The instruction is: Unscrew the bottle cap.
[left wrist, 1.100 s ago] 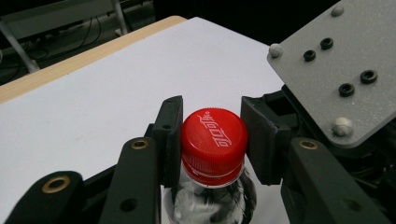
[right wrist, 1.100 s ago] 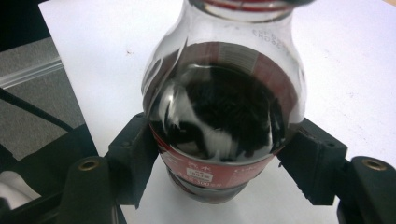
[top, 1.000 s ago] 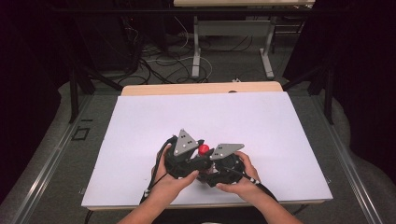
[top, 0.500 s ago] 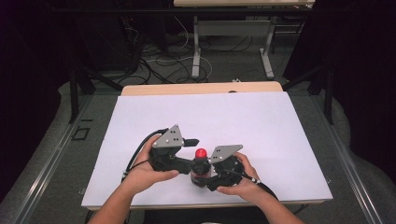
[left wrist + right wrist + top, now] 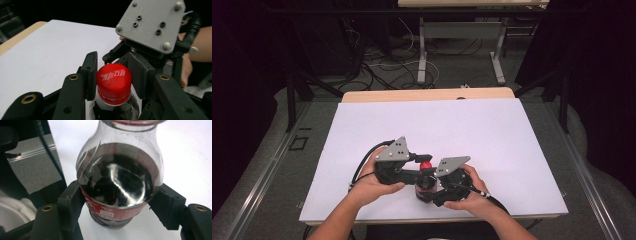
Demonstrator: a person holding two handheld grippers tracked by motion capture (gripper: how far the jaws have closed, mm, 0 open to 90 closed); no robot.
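left tongs (image 5: 113, 75) are closing on the cap (image 5: 114, 79) | right tongs (image 5: 117, 202) are gripping the bottle (image 5: 120, 185) | standing on white surface (image 5: 472, 125)

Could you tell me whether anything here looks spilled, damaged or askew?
Nothing stands out. The cola bottle stands upright on the white sheet, its red cap on and no liquid around it. The right gripper clamps its body, and the left gripper brackets the cap.
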